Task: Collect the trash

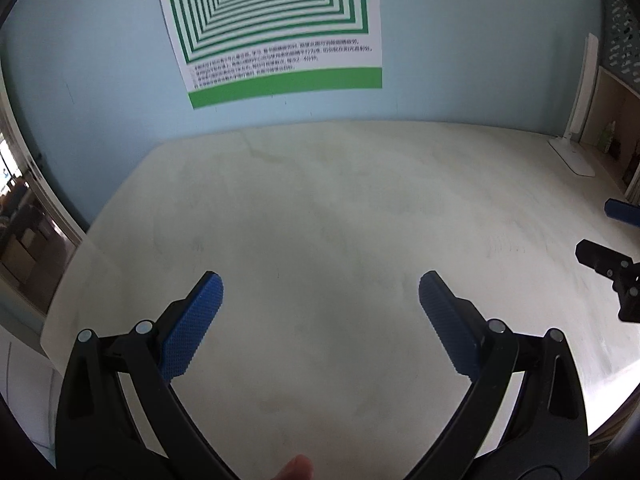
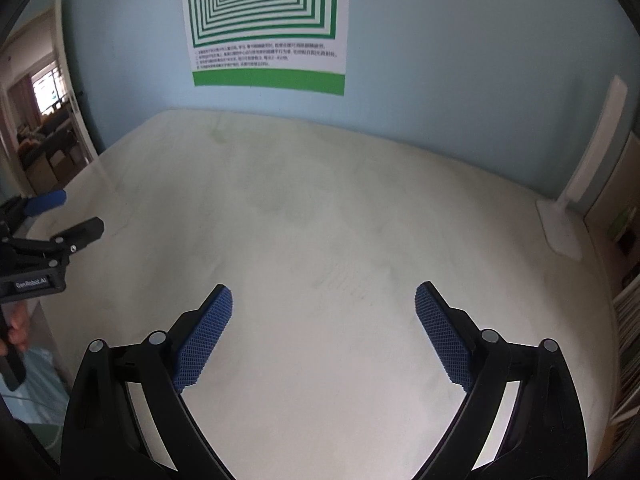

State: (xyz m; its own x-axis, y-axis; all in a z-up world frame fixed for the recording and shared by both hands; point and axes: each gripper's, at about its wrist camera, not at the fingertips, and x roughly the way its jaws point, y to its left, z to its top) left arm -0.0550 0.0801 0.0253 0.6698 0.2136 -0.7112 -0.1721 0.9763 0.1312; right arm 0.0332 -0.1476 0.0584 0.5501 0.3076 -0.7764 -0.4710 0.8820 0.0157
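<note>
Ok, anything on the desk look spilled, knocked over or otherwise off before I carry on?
Nothing stands out. The white desk shows only faint smudges, and no trash is in view. The lamp stands upright at the back right, and the green poster hangs flat on the wall. The left gripper and right gripper are both open and hold nothing.

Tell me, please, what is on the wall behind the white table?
Behind the white table a light blue wall carries a poster of nested green squares with small text and a green bottom band. The poster's top is cut off by the frame.

A white lamp base [image 2: 560, 228] stands on the pale table [image 2: 320, 220].
</note>
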